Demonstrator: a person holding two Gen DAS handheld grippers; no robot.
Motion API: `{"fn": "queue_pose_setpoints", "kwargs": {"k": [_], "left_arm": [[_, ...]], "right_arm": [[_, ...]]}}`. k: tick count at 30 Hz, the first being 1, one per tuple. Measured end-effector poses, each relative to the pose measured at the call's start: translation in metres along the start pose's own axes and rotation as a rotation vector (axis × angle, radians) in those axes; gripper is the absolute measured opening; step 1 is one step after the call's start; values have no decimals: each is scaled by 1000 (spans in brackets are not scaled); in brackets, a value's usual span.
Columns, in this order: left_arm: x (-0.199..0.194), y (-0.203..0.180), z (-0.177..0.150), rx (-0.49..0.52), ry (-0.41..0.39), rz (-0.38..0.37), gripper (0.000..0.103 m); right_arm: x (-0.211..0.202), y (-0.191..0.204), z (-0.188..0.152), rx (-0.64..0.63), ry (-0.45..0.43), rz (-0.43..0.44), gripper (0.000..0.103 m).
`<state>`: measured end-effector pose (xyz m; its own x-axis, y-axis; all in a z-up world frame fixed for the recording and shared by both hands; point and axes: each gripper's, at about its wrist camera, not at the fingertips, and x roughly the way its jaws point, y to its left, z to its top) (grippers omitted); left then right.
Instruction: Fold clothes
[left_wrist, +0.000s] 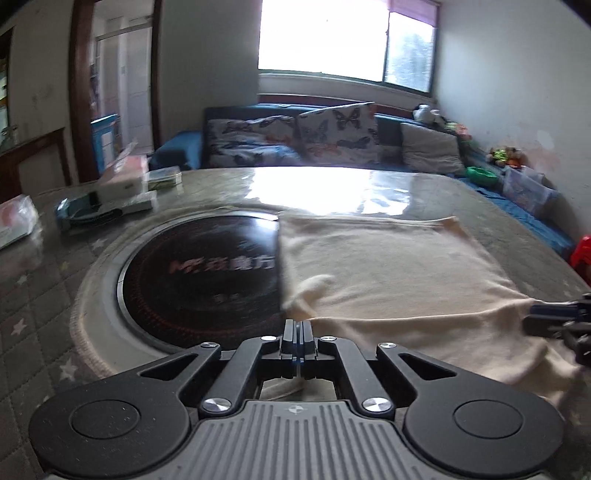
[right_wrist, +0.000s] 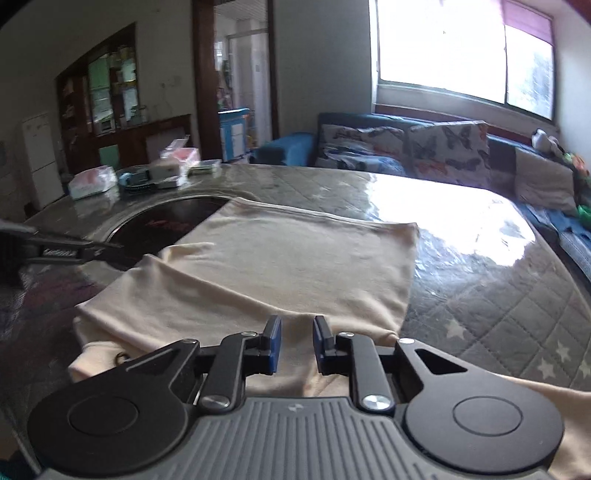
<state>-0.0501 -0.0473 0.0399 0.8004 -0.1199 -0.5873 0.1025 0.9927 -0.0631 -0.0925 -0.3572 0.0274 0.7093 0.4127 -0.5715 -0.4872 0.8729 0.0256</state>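
Note:
A cream garment (left_wrist: 399, 266) lies partly folded on the quilted table, its left edge over a round black cooktop (left_wrist: 199, 273). My left gripper (left_wrist: 298, 328) is shut at the garment's near left edge; a thin strip of cream cloth runs between its pads. In the right wrist view the garment (right_wrist: 295, 258) spreads ahead, with a folded layer on top. My right gripper (right_wrist: 297, 332) is open, its blue pads (right_wrist: 274, 341) just above the garment's near edge, holding nothing. The left gripper shows there at the far left (right_wrist: 96, 253); the right gripper shows at the left view's right edge (left_wrist: 532, 314).
The table (right_wrist: 498, 295) has a grey quilted cover under glossy plastic. Boxes and packets (left_wrist: 122, 184) sit at its far left. A blue sofa with butterfly cushions (left_wrist: 332, 136) stands behind, under a bright window. A red stool (left_wrist: 581, 254) is at the right.

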Motion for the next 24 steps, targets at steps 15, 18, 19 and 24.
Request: {"fn": "queue_pose_setpoints", "kwargs": {"k": [15,18,19,24], "left_arm": [[16,-93,-4,191,45,-215,11],[20,-110,-6,221,51,-251,12],[22,-115,-6,229,55,-261,13],[28,-135,-8,258,68,-295,14]], "right_arm": [[-60,-71,-44,196,1,-249,21],[-77,-106,-61,318,-4,-368,22],[-83,-116,-66,354,-8,-404,23],[-102,-151,-84,478,-34,-525,36]]}}
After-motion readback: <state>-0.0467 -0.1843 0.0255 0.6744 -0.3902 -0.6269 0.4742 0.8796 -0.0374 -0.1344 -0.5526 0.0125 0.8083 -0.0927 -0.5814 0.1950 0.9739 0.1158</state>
